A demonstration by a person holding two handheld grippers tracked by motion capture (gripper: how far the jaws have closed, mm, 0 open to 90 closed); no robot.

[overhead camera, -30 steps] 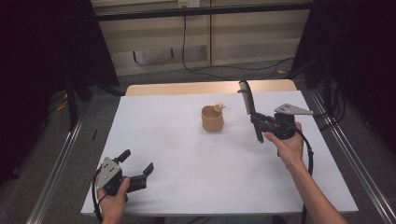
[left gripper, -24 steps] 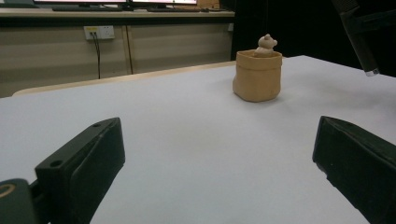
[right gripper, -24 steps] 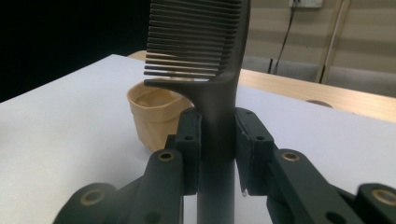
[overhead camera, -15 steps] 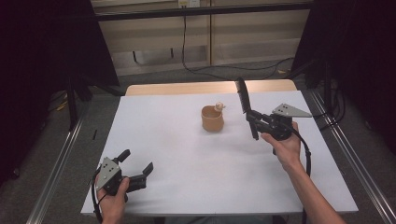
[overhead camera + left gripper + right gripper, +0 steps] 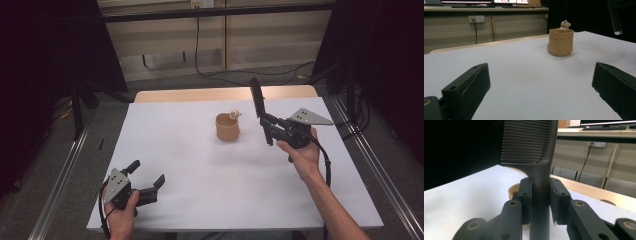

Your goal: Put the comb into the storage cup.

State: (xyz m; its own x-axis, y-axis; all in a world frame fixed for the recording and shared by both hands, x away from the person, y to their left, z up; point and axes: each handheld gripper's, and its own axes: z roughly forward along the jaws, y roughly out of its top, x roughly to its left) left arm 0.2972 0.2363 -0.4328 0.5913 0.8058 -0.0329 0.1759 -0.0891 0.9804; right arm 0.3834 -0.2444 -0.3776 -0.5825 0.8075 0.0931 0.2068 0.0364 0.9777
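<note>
My right gripper [image 5: 266, 128] is shut on the handle of a black comb [image 5: 257, 98], which stands nearly upright with its teeth end up, just right of a tan pouch [image 5: 227, 127]. A small bear figure [image 5: 233, 114] peeks from the pouch's rim. In the right gripper view the pads [image 5: 525, 195] clamp the comb [image 5: 531, 142] on both sides, and the pouch [image 5: 512, 191] lies behind them. My left gripper [image 5: 147, 173] rests open at the table's front left with nothing between its jaws. In the left gripper view it [image 5: 540, 75] faces the pouch [image 5: 560, 42] and the bear [image 5: 565, 25] across bare table.
The white table [image 5: 200, 205] has a wooden strip [image 5: 200, 94] along its far edge. Metal rails [image 5: 65, 170] run down both sides. Beyond stand a wall with cables and a desk with monitors [image 5: 486, 2].
My right gripper and the comb have drifted slightly left, closer to the pouch. The left gripper has stayed where it was.
</note>
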